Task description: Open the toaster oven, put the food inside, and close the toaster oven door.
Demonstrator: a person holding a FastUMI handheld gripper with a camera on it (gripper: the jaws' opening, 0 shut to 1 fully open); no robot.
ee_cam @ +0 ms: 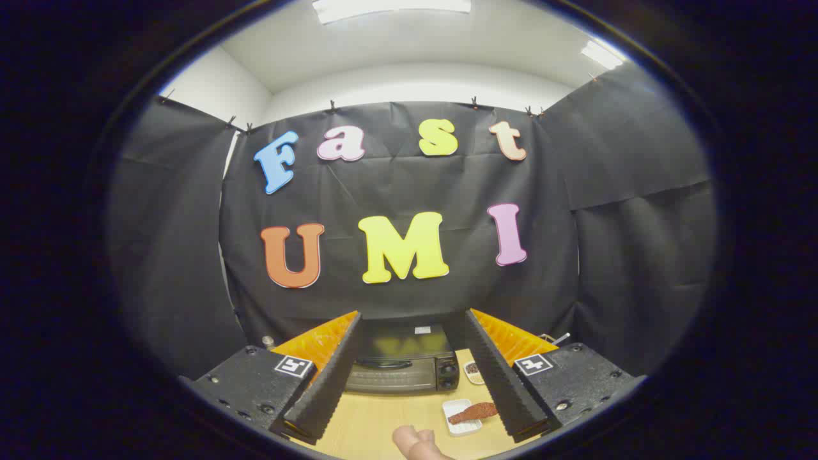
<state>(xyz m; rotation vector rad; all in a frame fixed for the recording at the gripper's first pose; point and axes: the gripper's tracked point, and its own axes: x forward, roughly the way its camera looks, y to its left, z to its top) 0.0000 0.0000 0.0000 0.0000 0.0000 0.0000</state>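
Observation:
A black toaster oven (402, 361) stands on the wooden table against the booth's black wall, its glass door closed and its handle across the front. It lies beyond and between my fingers. A reddish-brown piece of food (471, 413) rests on a small white rectangular dish (455, 424), on the table to the right of the oven and close to my right finger. My gripper (410, 326) is held above the table, open, with nothing between its fingers.
A small round dish (473, 372) with dark contents sits just right of the oven's knobs. A person's fingertip (415, 443) shows low down near the white dish. The light wooden table (377, 421) stretches in front of the oven.

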